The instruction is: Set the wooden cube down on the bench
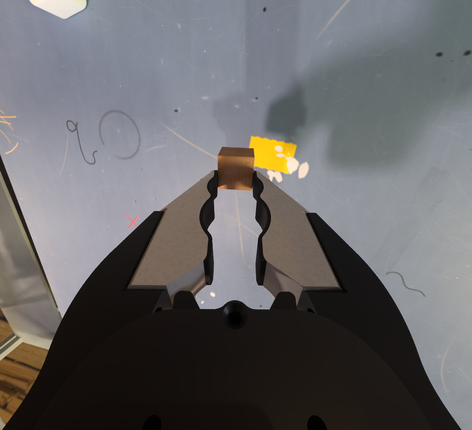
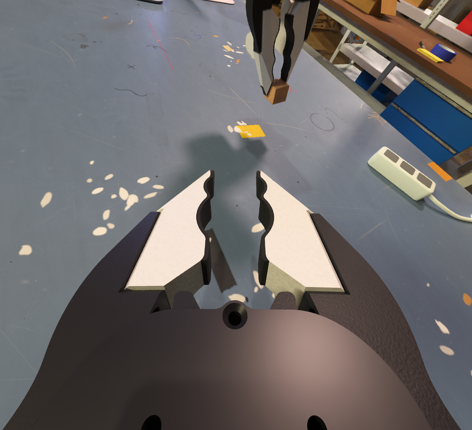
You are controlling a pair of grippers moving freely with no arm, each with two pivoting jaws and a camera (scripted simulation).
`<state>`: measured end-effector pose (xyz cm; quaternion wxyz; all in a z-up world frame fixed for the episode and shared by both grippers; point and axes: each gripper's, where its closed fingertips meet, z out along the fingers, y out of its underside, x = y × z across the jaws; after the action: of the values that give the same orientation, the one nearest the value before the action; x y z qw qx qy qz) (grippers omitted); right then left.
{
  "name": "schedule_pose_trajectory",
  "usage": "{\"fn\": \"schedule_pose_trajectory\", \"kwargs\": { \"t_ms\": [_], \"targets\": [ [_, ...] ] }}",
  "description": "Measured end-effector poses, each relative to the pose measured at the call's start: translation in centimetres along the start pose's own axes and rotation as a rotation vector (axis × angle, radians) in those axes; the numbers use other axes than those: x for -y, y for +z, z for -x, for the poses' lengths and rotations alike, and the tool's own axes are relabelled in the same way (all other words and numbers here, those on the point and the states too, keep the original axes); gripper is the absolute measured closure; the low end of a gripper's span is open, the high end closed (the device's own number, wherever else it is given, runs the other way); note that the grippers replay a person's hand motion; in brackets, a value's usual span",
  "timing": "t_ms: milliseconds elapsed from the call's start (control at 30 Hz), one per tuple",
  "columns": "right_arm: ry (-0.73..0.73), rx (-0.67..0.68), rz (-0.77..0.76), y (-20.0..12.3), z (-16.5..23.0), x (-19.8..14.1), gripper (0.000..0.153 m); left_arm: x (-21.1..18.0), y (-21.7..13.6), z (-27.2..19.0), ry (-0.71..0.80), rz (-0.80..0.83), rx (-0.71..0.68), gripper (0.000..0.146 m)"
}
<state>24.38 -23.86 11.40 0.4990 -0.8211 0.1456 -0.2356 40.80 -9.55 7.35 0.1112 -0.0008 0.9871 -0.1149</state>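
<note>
We have the wooden cube [image 1: 235,168] pinched between the tips of the left gripper [image 1: 235,177], at the centre of the left wrist view, the jaws closed onto its two side faces. In the right wrist view the same gripper points down from the top of the frame, and the cube [image 2: 277,94] hangs clear of the bench [image 2: 76,111], with its shadow lying on the blue surface below, near the yellow patch [image 2: 251,131] at mid-frame. So the cube is not yet down; we judge that we are in the lowering step, with the release to come.

Our right gripper [image 2: 235,177] holds nothing: its jaws stand moderately apart over bare bench at the lower centre of its own view, well apart from the cube.

The next move, as we see it, calls for a straight descent until the cube's underside meets the bench, then a gentle opening of the left jaws. The cube looks slightly tilted in the right wrist view, so it may rock as it lands. The white power strip [image 2: 402,173] at right lies well clear.
</note>
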Motion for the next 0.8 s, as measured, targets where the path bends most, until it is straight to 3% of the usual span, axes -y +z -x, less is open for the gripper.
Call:
{"fn": "schedule_pose_trajectory", "kwargs": {
  "t_ms": [333, 800],
  "targets": [
    [0.010, -0.026, -0.008, -0.7, -0.3, 0.0, 0.120, 1.0, 1.5, 0.5, -0.054, -0.052, -0.116, 0.119],
    [-0.041, -0.016, 0.010, -0.7, 0.7, 0.0, 0.120, 1.1, 6.7, 0.3, 0.072, 0.098, -0.051, 0.119]
  ]
}}
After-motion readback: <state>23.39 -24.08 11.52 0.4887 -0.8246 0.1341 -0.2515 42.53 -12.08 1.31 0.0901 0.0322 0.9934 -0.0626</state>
